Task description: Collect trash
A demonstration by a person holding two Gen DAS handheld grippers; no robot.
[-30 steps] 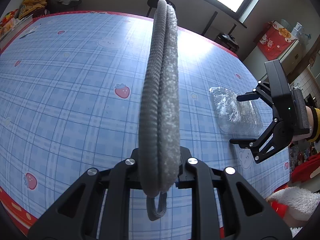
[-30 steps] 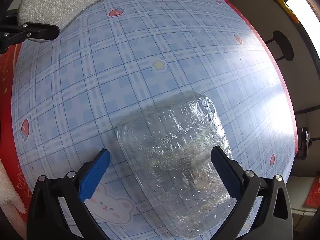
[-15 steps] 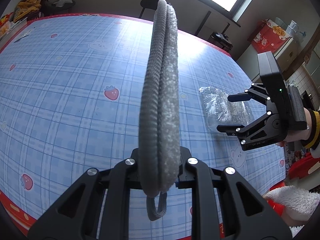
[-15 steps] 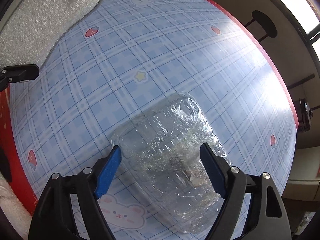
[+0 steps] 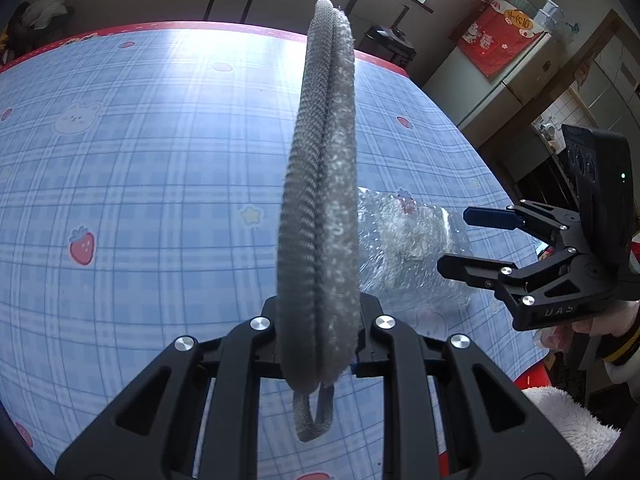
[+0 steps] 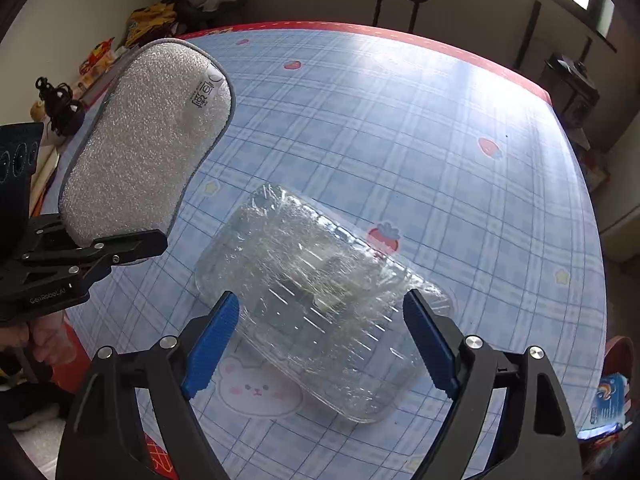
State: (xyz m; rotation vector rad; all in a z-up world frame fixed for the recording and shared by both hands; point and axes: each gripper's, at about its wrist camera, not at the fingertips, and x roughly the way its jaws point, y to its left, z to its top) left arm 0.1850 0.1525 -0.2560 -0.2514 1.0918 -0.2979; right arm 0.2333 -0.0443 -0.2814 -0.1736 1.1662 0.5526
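- Left tongs (image 5: pixel 318 354) are clamped on a grey pad (image 6: pixel 146 140), which stands upright on edge above the surface (image 5: pixel 140 152).
- Pad fills the middle of the left wrist view and hides the near end of the trash; any move made from that camera alone could swipe the tray (image 6: pixel 320 300) without warning.
- Tray, a clear plastic box wrapped in film, lies flat on the blue check cloth, near the person's edge, just right of the pad.
- Right tongs (image 6: pixel 320 342) sit over the tray's near end with the blue pads either side of it. The jaws are opening, and the pads seem not to press on the plastic, though the glare makes that hard to settle.
- Risks, as I judge them: thin plastic will buckle or crack under a hard squeeze; slick film may let it slip out; a grip so near one end may let the far end droop and tip.
- Tongs stand close together, so the pad could knock the tray aside.
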